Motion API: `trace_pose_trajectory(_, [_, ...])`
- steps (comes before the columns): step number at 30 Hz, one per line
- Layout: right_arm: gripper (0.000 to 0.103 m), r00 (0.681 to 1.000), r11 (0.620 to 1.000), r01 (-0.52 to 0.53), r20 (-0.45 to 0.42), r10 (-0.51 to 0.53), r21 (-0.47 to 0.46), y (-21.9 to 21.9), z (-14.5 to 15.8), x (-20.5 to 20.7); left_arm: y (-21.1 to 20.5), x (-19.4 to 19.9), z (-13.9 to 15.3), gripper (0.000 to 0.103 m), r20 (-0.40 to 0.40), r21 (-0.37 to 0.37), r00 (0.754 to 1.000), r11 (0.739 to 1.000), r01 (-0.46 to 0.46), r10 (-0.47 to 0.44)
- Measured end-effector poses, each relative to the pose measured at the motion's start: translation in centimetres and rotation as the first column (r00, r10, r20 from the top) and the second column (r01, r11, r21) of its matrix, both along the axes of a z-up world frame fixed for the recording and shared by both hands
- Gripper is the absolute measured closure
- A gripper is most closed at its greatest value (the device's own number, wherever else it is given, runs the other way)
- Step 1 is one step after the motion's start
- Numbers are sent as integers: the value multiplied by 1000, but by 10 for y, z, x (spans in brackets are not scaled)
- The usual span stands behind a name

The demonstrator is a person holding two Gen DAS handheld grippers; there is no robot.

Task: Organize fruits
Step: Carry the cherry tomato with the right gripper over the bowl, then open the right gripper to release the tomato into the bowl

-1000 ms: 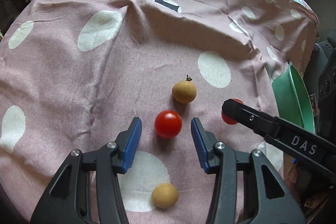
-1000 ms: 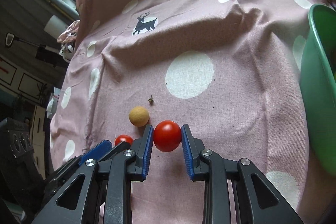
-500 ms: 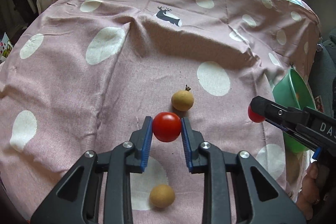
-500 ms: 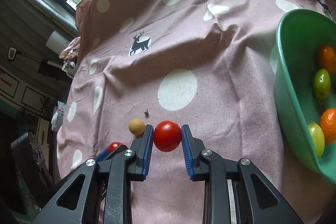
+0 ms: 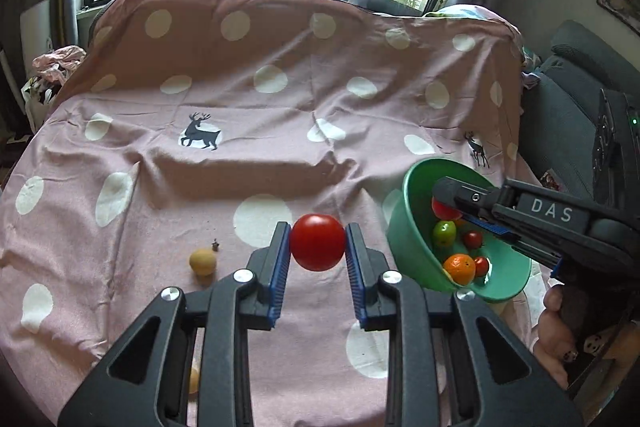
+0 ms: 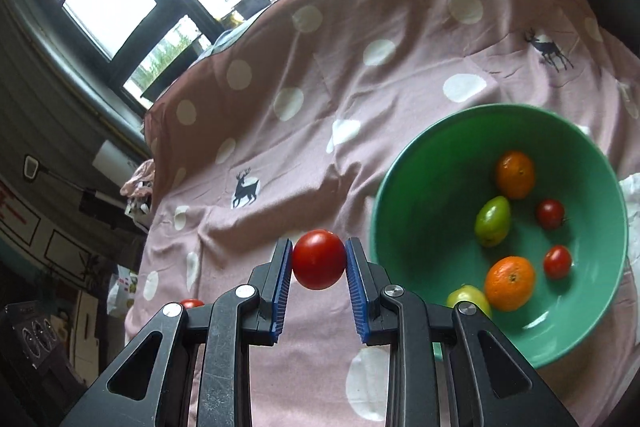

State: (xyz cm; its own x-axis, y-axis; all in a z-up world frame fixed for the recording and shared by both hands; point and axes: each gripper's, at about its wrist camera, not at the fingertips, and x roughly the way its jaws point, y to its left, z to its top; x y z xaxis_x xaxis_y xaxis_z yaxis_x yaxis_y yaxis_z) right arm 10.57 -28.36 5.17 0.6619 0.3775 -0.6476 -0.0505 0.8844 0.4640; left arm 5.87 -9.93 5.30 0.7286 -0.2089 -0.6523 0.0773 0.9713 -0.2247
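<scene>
Left gripper [image 5: 317, 247] clamps tomato [image 5: 317, 242] above cloth [image 5: 160, 187]. Right gripper [image 6: 319, 263] clamps second tomato [image 6: 319, 259] beside bowl [image 6: 420, 163]. Risk: tomato bruising on landing fruit; round skin slipping between pads mid-carry.

Left gripper [image 5: 317, 247] closed on a tomato [image 5: 317, 242], both lifted (right too).
</scene>
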Motion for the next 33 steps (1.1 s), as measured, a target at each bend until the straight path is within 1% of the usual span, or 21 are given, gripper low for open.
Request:
trace_pose_trajectory(2, [74,999,999,40,6,-40,-7,-15,2,-1,-18,6,1,76,-3,-8,998,998,57,-57])
trace_pose_trajectory(4, [74,998,998,69,1,-69,2,-29,1,-1,-33,10,2,76,-5,-20,996,996,89,-89])
trace_pose_trajectory(7, [74,993,993,116,-10,-115,12,-46,-2,-1,-55,18,0,76,-8,-10,991,991,130,-130])
trace_pose_trajectory(9, [74,989,989,147,-14,-147,7,-57,-3,-1,-69,23,-2,76,-19,-16,986,986,164,-164])
trace_pose_trajectory(13, [74,979,979,201,-39,-200,29,-80,-8,-3,-96,30,-8,76,-48,-20,971,972,235,-235])
trace_pose_trajectory(18, [74,964,966,259,-73,-257,25,-99,-16,-5,-120,38,-20,76,-91,-40,948,953,302,-304])
trace_pose_trajectory(24, [74,952,956,292,-107,-288,17,-109,-23,-4,-136,45,-31,76,-129,-55,933,942,332,-337])
trace_pose_trajectory(29, [74,951,958,287,-124,-284,13,-112,-26,-3,-140,50,-38,76,-161,-49,929,943,330,-333])
trace_pose_trajectory(33, [74,945,954,300,-133,-297,-3,-114,-28,-2,-142,51,-40,76,-165,-43,930,945,325,-327])
